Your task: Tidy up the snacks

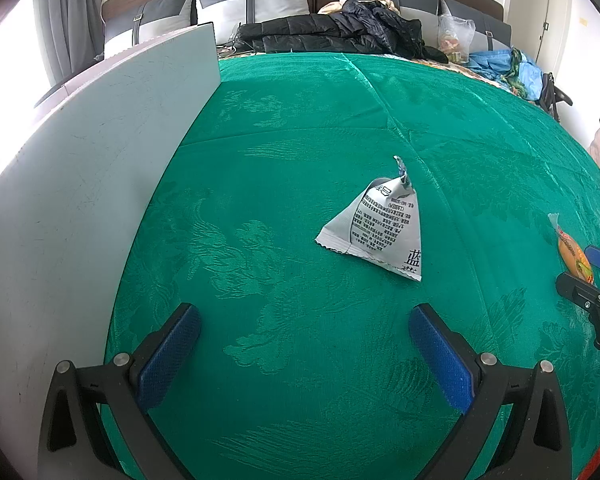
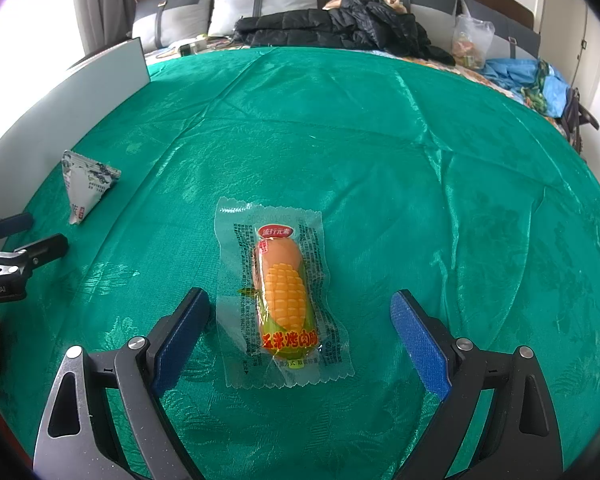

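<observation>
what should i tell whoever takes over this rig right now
Left gripper: open, empty, low over the green cloth, triangular white packet ahead of it.
Right gripper: open, empty, straddling the near end of the corn sausage packet.
Both snacks lie loose on the cloth. A white board stands at the left.
Done: nothing picked up yet. Left: both snacks.

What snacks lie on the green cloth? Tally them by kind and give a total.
White triangular packet: 1
Clear corn-sausage pack: 1
Total: 2, both loose on the green cloth, neither held by a tool.
</observation>
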